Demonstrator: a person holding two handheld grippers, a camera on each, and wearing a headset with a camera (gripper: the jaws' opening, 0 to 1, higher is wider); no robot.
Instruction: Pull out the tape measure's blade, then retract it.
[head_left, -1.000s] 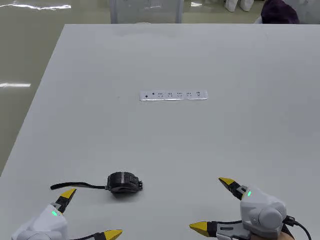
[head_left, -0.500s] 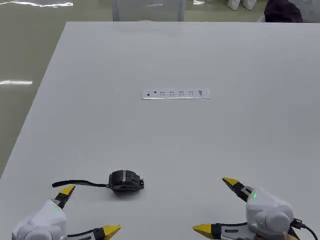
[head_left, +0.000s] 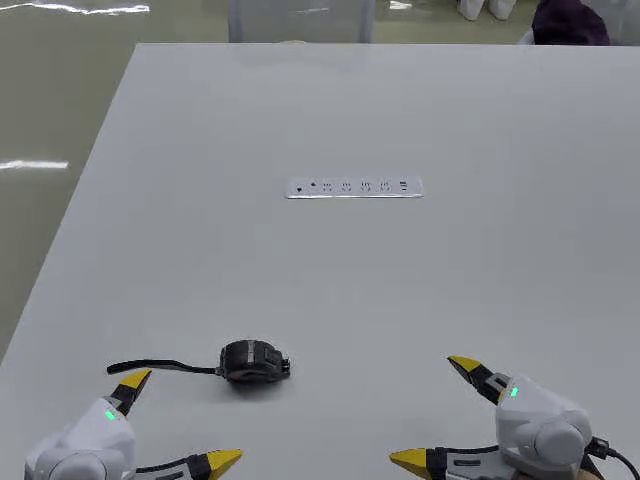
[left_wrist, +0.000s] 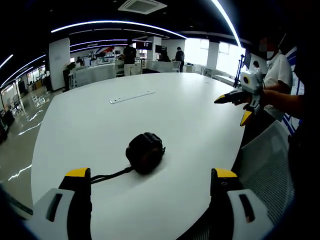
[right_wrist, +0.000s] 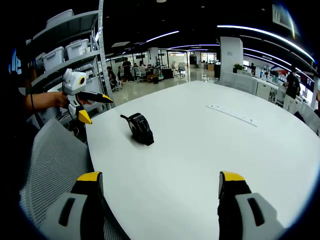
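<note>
A small black tape measure with a thin black wrist strap trailing to its left lies on the white table near the front edge. My left gripper is open at the lower left, just short of the strap. In the left gripper view the tape measure sits ahead, midway between the yellow-tipped fingers. My right gripper is open at the lower right, well apart from the tape. In the right gripper view the tape measure lies far ahead to the left.
A white power strip lies flat in the middle of the table. The table's left edge runs diagonally with shiny floor beyond it. A grey mesh chair stands close to the table's near edge.
Both grippers have eased back a little toward the near edge. The tape measure has not moved; the view has shifted slightly.
</note>
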